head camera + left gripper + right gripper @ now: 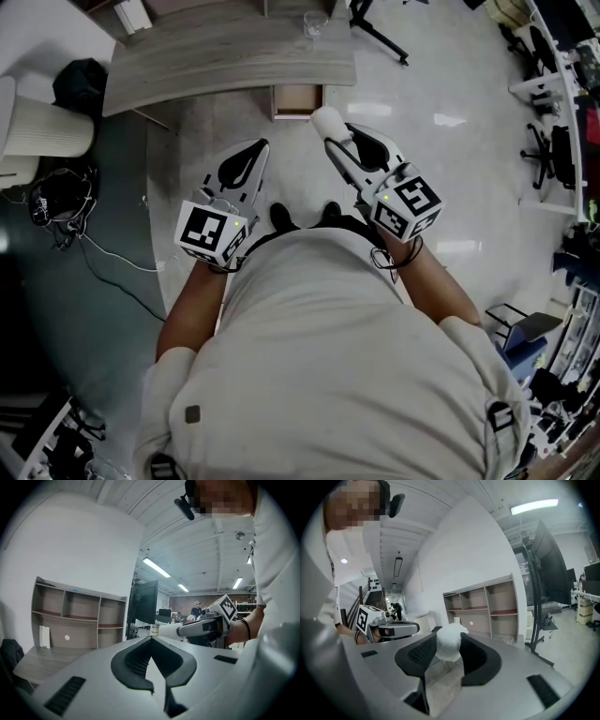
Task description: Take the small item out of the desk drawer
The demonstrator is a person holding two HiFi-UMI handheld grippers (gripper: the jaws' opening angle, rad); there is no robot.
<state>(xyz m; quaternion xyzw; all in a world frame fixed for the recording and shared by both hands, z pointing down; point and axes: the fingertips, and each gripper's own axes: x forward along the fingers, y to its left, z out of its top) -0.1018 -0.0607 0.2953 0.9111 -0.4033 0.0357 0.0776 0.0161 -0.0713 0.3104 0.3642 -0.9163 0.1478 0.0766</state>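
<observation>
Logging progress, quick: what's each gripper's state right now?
Left gripper: closed, empty.
Right gripper: closed on the white fluffy ball.

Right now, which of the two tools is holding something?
The right tool: a white fluffy ball sits clamped between its jaws. The left tool has its jaws together with nothing in them.

The person is wearing a pale short-sleeved shirt (337,356) with a small dark square patch (192,413) near one shoulder, and black shoes (279,217). The left tool (255,150) and the right tool (339,139) are showing white moulded shells with black ribbed pads lining tapered jaws. Each is carrying a marker cube (211,232) printed with black-and-white squares, and a thin black cable (386,255) is looping round the wrist.
</observation>
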